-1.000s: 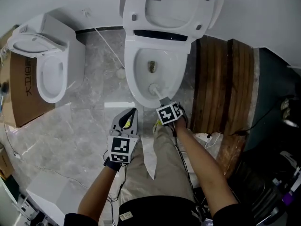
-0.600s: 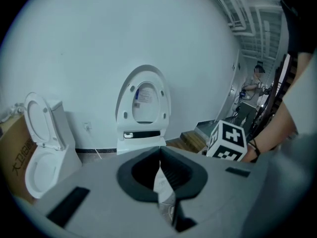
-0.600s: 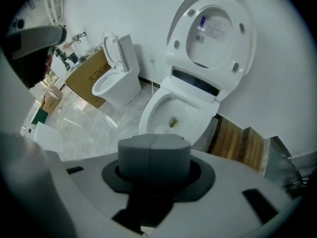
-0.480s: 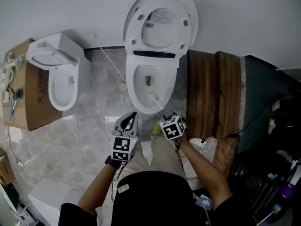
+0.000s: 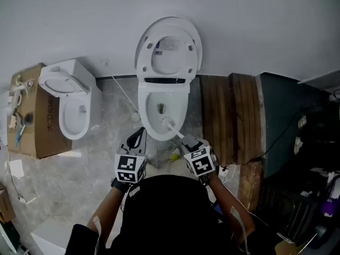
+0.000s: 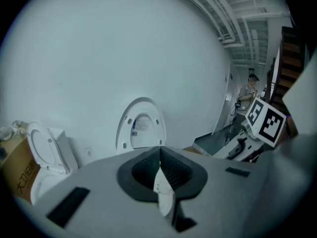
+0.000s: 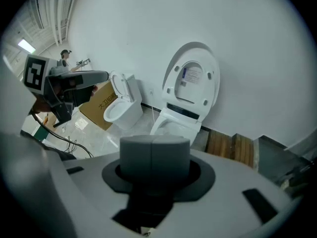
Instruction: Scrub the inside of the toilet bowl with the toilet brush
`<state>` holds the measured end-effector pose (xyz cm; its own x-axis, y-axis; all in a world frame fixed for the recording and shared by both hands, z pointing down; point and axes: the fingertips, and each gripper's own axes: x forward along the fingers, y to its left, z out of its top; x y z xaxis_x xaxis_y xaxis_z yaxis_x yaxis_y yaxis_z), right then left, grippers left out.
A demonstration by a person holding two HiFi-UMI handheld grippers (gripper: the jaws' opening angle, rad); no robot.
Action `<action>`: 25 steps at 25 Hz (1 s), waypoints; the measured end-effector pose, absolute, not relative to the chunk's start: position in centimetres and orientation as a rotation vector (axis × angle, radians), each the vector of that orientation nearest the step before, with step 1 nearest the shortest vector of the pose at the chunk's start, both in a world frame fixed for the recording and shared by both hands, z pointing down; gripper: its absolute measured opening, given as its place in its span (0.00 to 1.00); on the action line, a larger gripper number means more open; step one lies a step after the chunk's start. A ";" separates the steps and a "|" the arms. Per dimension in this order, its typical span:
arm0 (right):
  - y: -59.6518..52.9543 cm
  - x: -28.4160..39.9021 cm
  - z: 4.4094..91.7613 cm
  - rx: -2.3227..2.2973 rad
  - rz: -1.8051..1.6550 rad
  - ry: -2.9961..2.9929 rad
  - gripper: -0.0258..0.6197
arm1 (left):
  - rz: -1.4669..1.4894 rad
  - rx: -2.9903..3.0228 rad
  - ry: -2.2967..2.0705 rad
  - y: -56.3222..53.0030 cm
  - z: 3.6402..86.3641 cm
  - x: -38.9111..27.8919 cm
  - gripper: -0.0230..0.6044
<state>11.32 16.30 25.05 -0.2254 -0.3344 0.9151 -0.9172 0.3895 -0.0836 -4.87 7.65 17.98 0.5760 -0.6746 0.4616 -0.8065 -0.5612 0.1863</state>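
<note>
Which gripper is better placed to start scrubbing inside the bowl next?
Right. The right gripper holds the toilet brush, whose head sits inside the toilet bowl. The left gripper is shut, outside the bowl and away from the brush.

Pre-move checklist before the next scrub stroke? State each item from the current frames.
1. Right gripper grip on toilet brush: ok, jaws closed on the grey handle.
2. Brush head inside toilet bowl: ok, near the front rim.
3. Lid raised: ok.
4. Left gripper clear of the bowl: ok, jaws together, over the floor by the toilet's front.
5. Bristles touching the porcelain: cannot tell.
</note>
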 end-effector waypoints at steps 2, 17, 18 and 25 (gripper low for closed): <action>16.2 11.9 23.6 1.131 0.809 -1.777 0.28 | 0.457 2.440 -1.196 7.9 17.1 -4.4 0.06; 15.2 13.2 19.1 1.148 0.747 -1.868 0.28 | 0.403 2.482 -1.277 8.2 13.9 -4.5 0.06; 15.0 13.3 18.9 1.147 0.735 -1.869 0.28 | 0.411 2.486 -1.280 8.2 13.9 -4.6 0.06; 14.9 14.4 17.5 1.188 0.673 -1.835 0.28 | 0.403 2.479 -1.340 7.3 13.2 -6.4 0.06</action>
<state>14.45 14.90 17.53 -0.2093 -0.4685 0.8583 -0.9124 0.4093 0.0009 -6.42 7.30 13.16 0.5271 -0.7612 0.3777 -0.8434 -0.5232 0.1225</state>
